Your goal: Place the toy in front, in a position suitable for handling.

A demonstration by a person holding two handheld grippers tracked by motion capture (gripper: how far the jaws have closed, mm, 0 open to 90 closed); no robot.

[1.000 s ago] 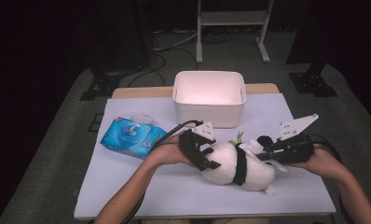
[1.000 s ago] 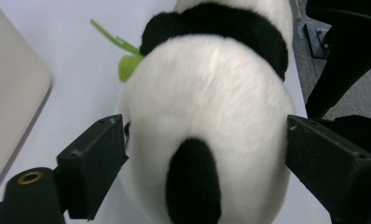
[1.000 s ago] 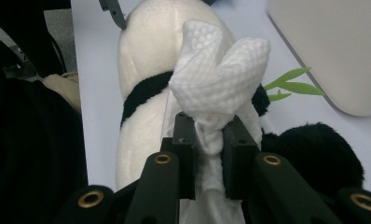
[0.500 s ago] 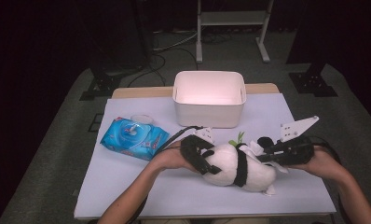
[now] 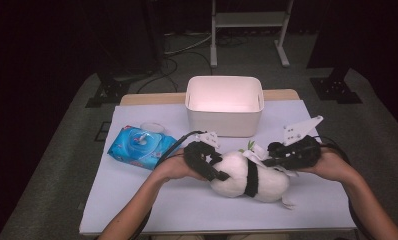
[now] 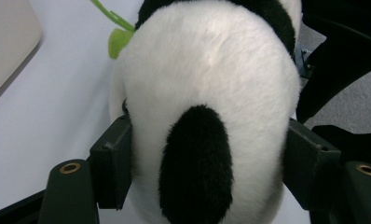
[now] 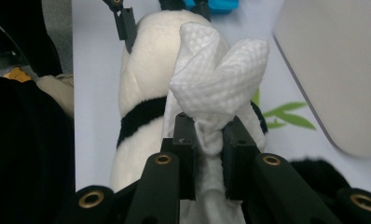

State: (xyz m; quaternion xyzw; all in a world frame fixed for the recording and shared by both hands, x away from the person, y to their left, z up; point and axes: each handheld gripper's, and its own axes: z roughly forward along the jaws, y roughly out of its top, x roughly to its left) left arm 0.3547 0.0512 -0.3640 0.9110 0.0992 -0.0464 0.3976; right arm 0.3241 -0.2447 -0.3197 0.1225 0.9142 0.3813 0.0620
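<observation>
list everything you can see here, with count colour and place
panda toy: 1, white and black, front middle of table, lying down
wipe: 1, white, pinched against the panda
wipes pack: 1, blue, left of table
bin: 1, white, back middle
table: 1, white top
stand: 1, grey, on floor behind
left claw: 1, black, shut around panda
right claw: 1, black, shut on wipe
hands: 2, at panda's ends

Bare bench (image 5: 152, 200) lies open in front of the plush panda (image 5: 249, 175); behind it the white bin (image 5: 224, 102) blocks passage, the wipes pack (image 5: 139, 147) crowds the left.
</observation>
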